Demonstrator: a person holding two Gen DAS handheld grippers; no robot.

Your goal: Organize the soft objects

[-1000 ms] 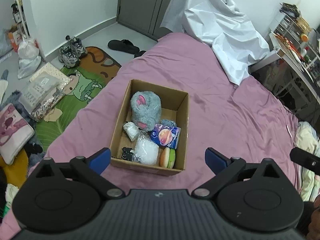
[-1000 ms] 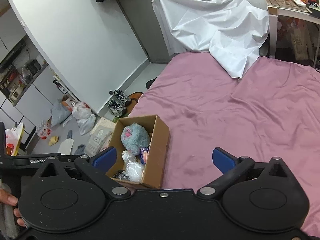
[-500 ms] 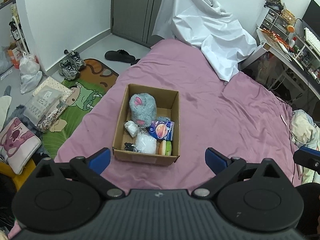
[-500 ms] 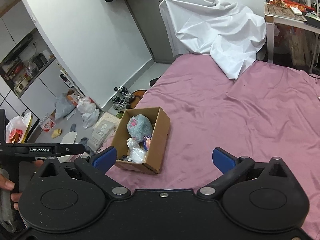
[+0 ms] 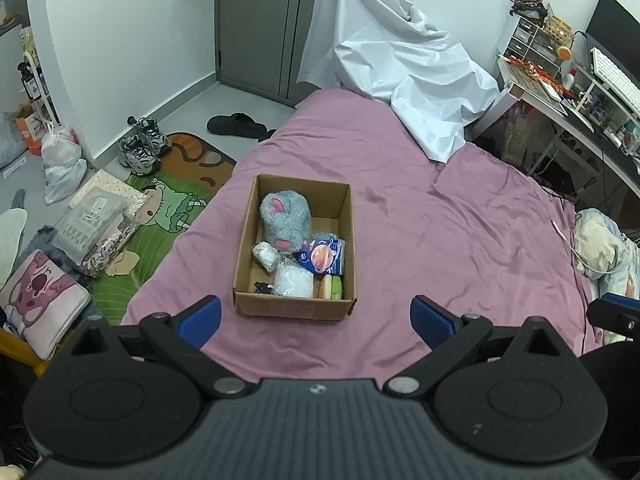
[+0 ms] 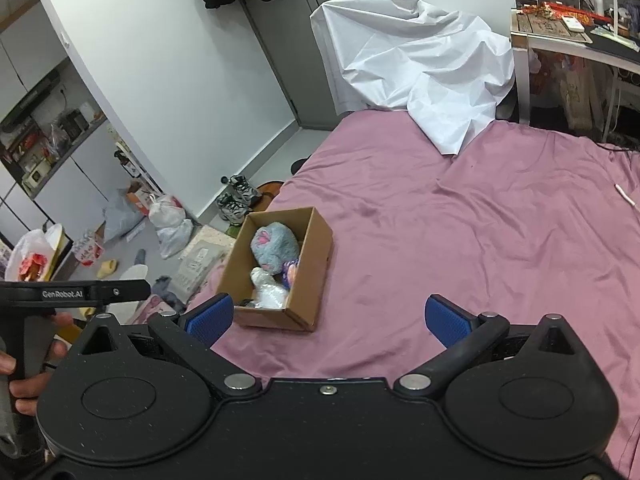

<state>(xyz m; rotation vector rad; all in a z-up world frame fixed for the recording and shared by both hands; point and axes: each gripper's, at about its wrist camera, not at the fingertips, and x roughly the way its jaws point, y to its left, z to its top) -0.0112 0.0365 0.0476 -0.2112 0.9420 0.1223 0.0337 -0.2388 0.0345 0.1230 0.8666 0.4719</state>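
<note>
A bed (image 5: 460,216) under a mauve cover fills the ground ahead of the hand-held gripper; a crumpled white sheet (image 5: 400,68) is heaped at its far end; beyond stands a grey wardrobe (image 5: 280,20) against pale walls (image 5: 120,40); left, grey floor (image 5: 192,100) with trainers (image 5: 142,146) and a cartoon rug (image 5: 160,208); right, a cluttered desk (image 5: 560,92).

A pink bedsheet (image 5: 460,240) covers the bed, and a crumpled white sheet (image 5: 400,76) is draped at its far end. On the floor to the left lie a pair of grey sneakers (image 5: 142,146), black slippers (image 5: 236,125), a green cartoon floor mat (image 5: 160,216), a tied white plastic bag (image 5: 62,164) and a pink cushion (image 5: 40,304). A cluttered desk (image 5: 568,100) stands at right, a grey door (image 5: 280,24) behind.
</note>
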